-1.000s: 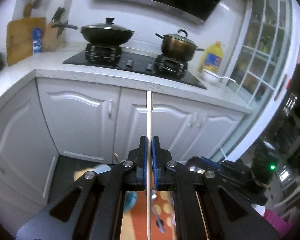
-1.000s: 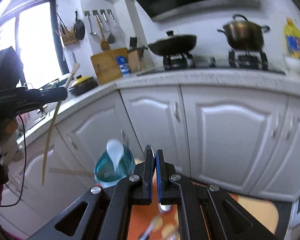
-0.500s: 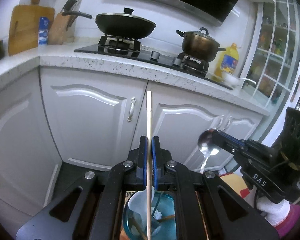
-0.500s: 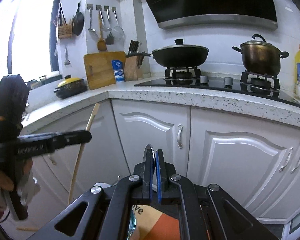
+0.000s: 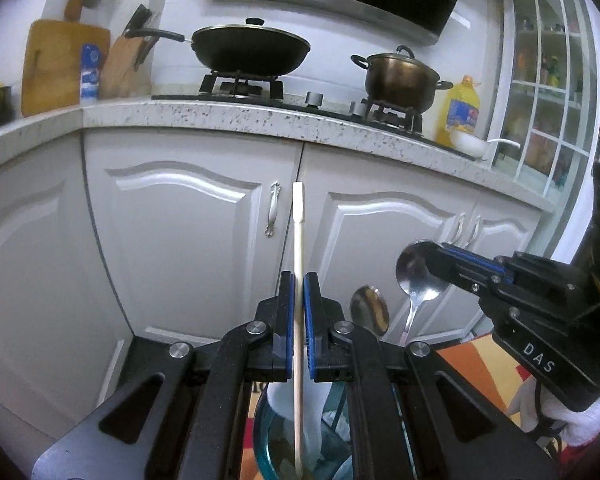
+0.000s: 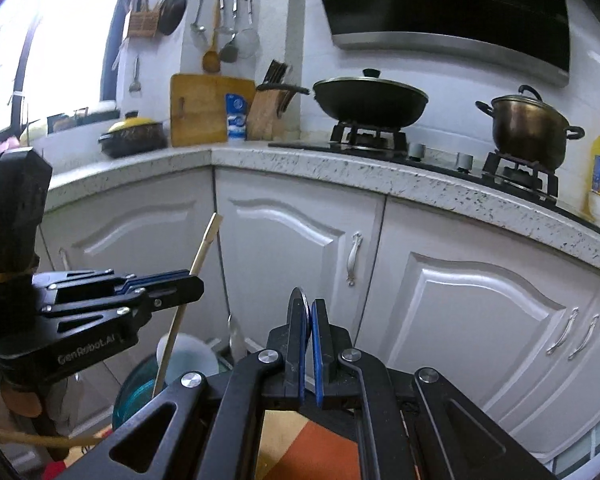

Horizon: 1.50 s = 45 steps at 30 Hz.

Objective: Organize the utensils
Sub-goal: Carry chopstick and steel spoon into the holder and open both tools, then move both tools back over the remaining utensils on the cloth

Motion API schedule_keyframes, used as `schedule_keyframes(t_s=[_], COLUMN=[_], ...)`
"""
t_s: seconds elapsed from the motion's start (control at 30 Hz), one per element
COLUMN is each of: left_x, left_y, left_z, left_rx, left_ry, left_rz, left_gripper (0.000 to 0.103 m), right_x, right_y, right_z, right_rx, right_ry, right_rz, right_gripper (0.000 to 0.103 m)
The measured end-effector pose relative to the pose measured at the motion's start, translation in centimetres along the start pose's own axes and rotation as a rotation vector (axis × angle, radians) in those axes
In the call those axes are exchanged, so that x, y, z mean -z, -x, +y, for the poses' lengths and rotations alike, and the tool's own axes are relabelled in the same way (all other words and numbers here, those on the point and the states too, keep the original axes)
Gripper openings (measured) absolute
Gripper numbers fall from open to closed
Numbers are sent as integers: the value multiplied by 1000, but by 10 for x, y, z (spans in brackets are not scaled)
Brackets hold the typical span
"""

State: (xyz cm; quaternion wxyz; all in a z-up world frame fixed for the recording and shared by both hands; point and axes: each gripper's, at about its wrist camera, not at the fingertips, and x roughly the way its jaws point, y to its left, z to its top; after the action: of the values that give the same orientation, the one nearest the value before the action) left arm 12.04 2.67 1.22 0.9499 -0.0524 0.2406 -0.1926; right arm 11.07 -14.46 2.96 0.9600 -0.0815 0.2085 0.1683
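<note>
My left gripper (image 5: 299, 280) is shut on a pale wooden chopstick (image 5: 298, 236) held upright; its lower end hangs over a teal glass container (image 5: 268, 432) holding a white spoon. My right gripper (image 5: 436, 256) comes in from the right, shut on a metal spoon (image 5: 416, 276) by its bowl. A second metal spoon (image 5: 369, 312) stands in the container. In the right wrist view my right gripper (image 6: 308, 312) pinches the spoon edge (image 6: 300, 300), and my left gripper (image 6: 188, 284) holds the chopstick (image 6: 196, 272) above the container (image 6: 140, 392).
White cabinet doors (image 5: 188, 240) stand close ahead under a speckled counter (image 5: 260, 116). On it are a wok (image 5: 252, 48), a pot (image 5: 400, 76), an oil bottle (image 5: 462, 108), a knife block and a cutting board (image 5: 56, 64). An orange mat (image 6: 320, 452) lies below.
Both grippers have dropped lower and closer to the cabinets. The right gripper with its spoon has come nearer the container; the second spoon now shows standing in it.
</note>
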Motion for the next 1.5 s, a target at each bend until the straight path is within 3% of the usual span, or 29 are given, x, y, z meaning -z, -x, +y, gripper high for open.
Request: schedule_keyframes(t_s=[0.4,0.53,0.67,0.7,0.9,1.17,1.27,1.5], left_x=[22,26,26,25,20,10,7,-1], left_y=[11,14,23,25,43,75,90,126], left_z=[3,3,3,3,0,-5,-5,-25], left_rx=[-30,-40,-29,-25,-49,-139,-154,-195], left_ry=[30,40,55,56,51,40,64,62], left_rz=[95,115,117,115,144,141,141,134], left_gripper=[3,7,52,54,58,61,67,67], right_x=[25,26,27,28,29,29,31,40], right_y=[-10,-9,-8,-7,4,22,33,64], right_z=[3,7,4,2,-2,0,-2,-8], right_rx=[-166,-174,-196,-202,-212,-206,-202,-173], right_ry=[-76,-78,-122,-132,-169,-177,-185,-190], right_rz=[175,213,243,247,254,246,242,255], right_gripper=[5,5,13,13,16,21,21,22])
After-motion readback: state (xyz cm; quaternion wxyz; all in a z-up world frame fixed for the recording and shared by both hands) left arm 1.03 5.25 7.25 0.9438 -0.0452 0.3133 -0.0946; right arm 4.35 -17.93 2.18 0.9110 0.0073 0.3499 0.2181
